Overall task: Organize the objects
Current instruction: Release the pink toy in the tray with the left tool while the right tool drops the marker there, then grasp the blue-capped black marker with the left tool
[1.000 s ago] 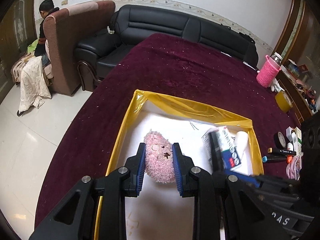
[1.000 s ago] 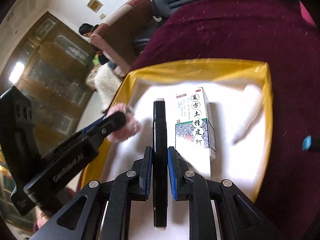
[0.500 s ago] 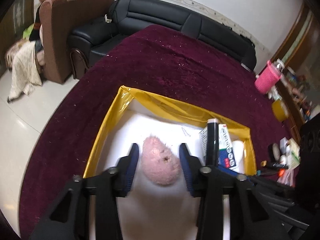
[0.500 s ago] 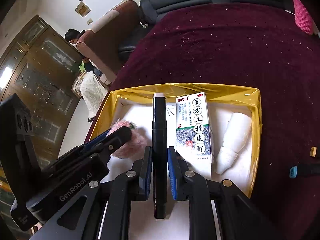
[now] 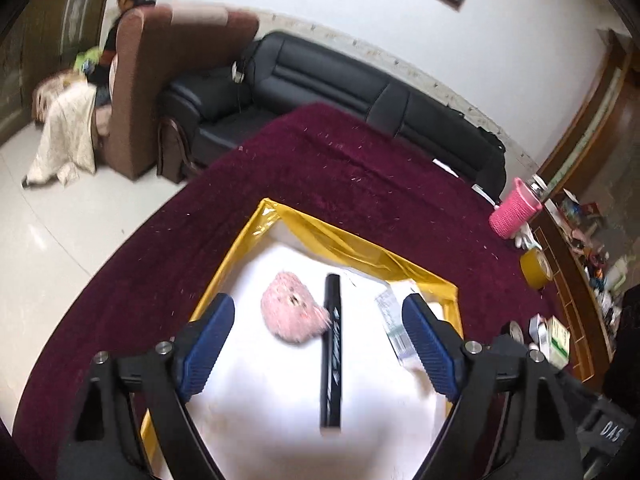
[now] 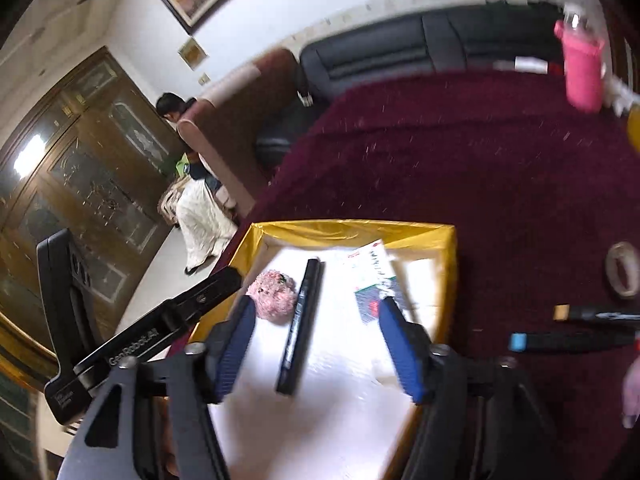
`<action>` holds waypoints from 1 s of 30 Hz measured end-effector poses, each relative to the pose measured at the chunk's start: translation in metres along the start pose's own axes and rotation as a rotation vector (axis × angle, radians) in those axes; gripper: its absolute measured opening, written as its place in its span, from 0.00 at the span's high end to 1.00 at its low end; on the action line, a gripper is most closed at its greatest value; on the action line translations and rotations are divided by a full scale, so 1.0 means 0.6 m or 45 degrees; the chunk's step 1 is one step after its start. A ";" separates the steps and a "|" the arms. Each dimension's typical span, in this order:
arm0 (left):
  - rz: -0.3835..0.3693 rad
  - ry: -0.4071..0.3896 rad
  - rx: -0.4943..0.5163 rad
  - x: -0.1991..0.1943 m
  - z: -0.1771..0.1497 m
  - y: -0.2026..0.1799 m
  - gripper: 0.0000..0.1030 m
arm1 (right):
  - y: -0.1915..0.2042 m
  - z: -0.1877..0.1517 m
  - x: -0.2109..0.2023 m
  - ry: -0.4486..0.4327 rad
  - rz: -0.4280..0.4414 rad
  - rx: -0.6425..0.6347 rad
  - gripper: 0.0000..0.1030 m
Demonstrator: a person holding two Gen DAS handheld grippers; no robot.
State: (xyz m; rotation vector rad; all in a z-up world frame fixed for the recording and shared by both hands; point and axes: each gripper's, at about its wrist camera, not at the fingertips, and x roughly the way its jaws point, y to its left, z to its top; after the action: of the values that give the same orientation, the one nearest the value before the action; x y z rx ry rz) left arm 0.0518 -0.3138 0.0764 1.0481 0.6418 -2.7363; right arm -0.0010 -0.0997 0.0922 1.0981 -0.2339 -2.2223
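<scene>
Both tongs, left (image 5: 318, 348) and right (image 6: 316, 346), spread empty over the yellow tray (image 6: 450, 264); pink puff (image 6: 274, 294), black marker (image 6: 300, 324), box (image 6: 374, 276) already inside, two markers (image 6: 576, 328) beside tray still on table.

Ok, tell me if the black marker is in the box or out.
In. The black marker lies flat on the yellow box's white floor, beside the pink fluffy toy.
</scene>
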 end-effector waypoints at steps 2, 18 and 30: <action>-0.015 -0.036 0.070 -0.031 -0.017 -0.026 0.17 | -0.017 -0.020 -0.040 -0.047 -0.026 -0.018 0.22; -0.245 0.051 0.543 -0.060 -0.149 -0.290 0.05 | -0.332 -0.117 -0.312 -0.396 -0.373 0.365 0.16; 0.006 0.180 0.870 0.114 -0.168 -0.419 0.05 | -0.502 -0.152 -0.346 -0.542 -0.283 0.618 0.14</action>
State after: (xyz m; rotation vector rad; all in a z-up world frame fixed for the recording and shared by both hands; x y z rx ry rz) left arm -0.0085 -0.0426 0.0490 1.3581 -0.3271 -2.9537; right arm 0.0207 0.2732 0.0431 0.9003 -0.9107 -2.6668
